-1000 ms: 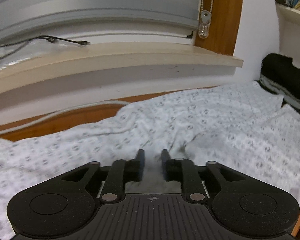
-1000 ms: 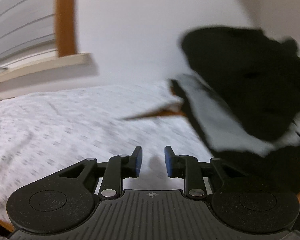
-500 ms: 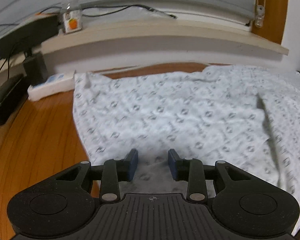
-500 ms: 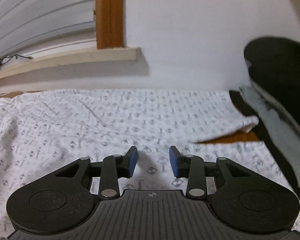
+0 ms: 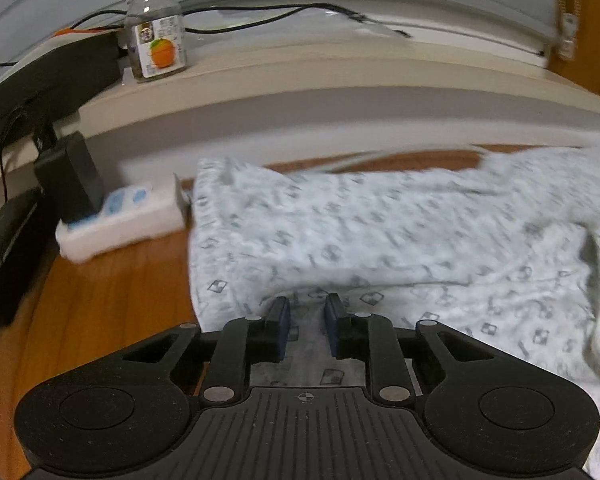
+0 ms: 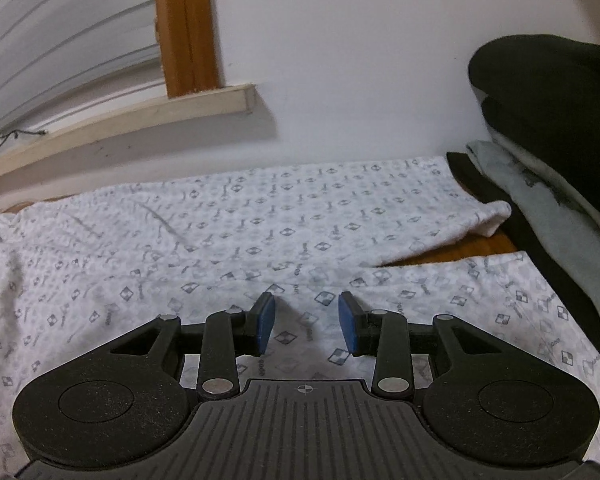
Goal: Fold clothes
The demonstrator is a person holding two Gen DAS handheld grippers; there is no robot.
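Wooden tabletop (image 5: pixel 100 300) carries my spread patterned garment (image 6: pixel 260 232); left gripper (image 5: pixel 307 322) and right gripper (image 6: pixel 306 322) hover parted, empty, each needing an edge to pinch.

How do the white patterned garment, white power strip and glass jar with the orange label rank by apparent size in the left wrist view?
1. White patterned garment
2. White power strip
3. Glass jar with the orange label, though it stands farther back, so true size is unsure.
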